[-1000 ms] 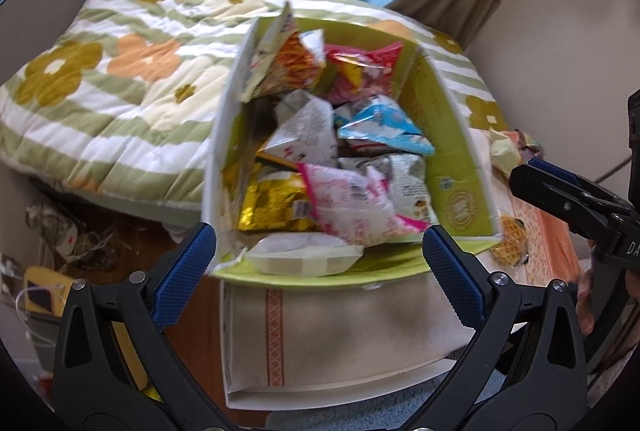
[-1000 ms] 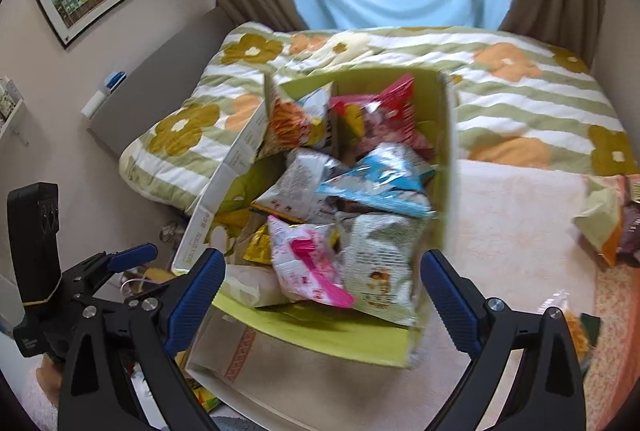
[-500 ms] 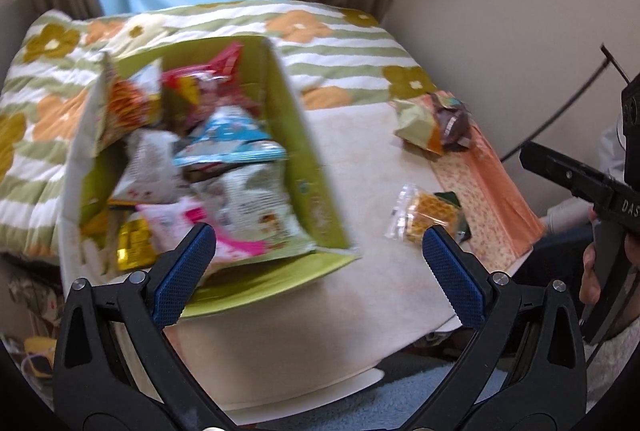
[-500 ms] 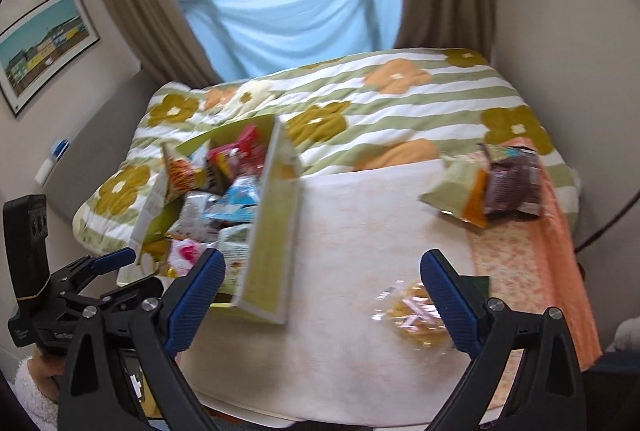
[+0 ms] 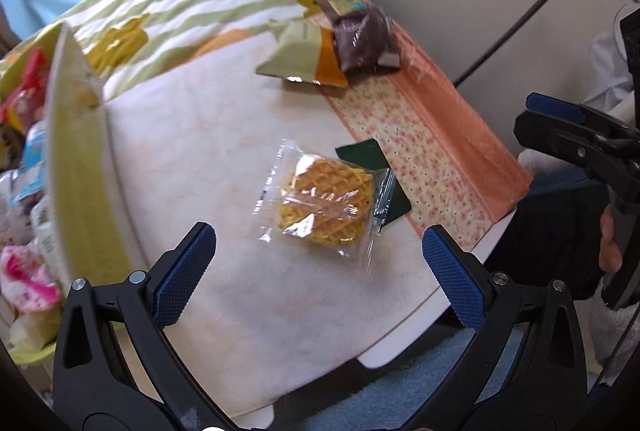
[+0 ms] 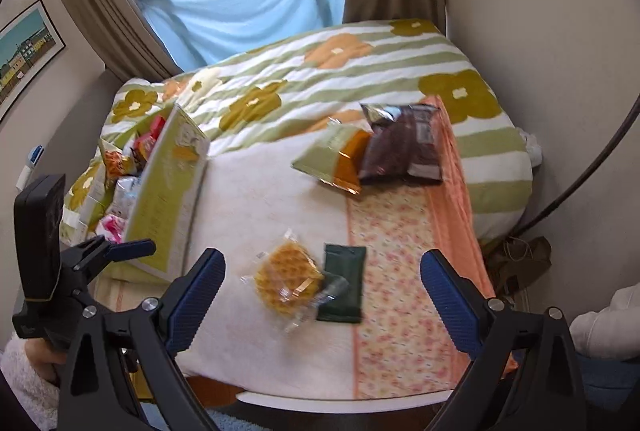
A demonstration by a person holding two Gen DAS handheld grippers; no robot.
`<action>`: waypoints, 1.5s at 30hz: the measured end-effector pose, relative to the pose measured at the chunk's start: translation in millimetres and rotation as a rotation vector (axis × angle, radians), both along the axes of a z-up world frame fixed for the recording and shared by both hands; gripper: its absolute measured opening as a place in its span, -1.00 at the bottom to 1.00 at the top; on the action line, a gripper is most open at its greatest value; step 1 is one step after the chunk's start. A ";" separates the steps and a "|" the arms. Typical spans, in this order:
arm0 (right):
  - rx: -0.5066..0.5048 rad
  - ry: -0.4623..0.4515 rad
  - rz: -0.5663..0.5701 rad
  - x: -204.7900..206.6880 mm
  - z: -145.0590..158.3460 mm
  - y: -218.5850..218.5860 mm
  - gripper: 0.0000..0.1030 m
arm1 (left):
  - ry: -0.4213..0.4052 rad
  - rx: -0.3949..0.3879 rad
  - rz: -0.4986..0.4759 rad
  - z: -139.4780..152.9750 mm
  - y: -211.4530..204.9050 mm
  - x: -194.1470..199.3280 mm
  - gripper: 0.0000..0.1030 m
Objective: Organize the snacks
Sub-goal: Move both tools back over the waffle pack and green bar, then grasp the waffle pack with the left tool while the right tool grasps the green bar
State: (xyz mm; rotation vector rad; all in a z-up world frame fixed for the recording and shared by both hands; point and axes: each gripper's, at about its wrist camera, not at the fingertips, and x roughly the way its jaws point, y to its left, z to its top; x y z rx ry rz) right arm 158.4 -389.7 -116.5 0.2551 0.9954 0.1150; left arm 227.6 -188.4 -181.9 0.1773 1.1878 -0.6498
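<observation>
On table (image 6: 256,199), cream cloth with orange floral strip along right side: waffle snack (image 5: 326,205) in clear wrapper, lying flat, overlapping edge of dark green packet (image 6: 343,283) just beside it. Farther back, near quilt (image 6: 320,79): green-and-orange bag (image 6: 332,159) touching brown bag (image 6: 404,151), brown one partly over the orange strip. Well apart from the waffle pair.

At left edge of table: green box (image 6: 168,191), open, tilted in both views, crammed with mixed snack packets (pink, red, blue, white visible); individual labels too blurred to read.

Left gripper (image 5: 318,271): fingers spread wide, nothing between blue pads, hovering above near table edge with waffle snack just ahead between the fingertips' line of sight. Not touching any packet.

Right gripper (image 6: 320,295): fingers likewise wide apart, empty, above near edge; waffle snack and dark green packet framed between them. No contact.

From right wrist view: left gripper seen at far left beside green box, held by hand in fuzzy white sleeve. From left wrist view: right gripper at far right, off table, hand partly visible on handle.

Background: floral striped quilt, blue sheet over window, brown curtains, framed picture on left wall.
</observation>
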 end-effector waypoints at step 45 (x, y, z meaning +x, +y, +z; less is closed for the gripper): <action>-0.108 0.271 0.019 22.5 -151.7 27.3 0.47 | 0.085 0.198 -0.118 -106.2 -15.9 53.9 0.46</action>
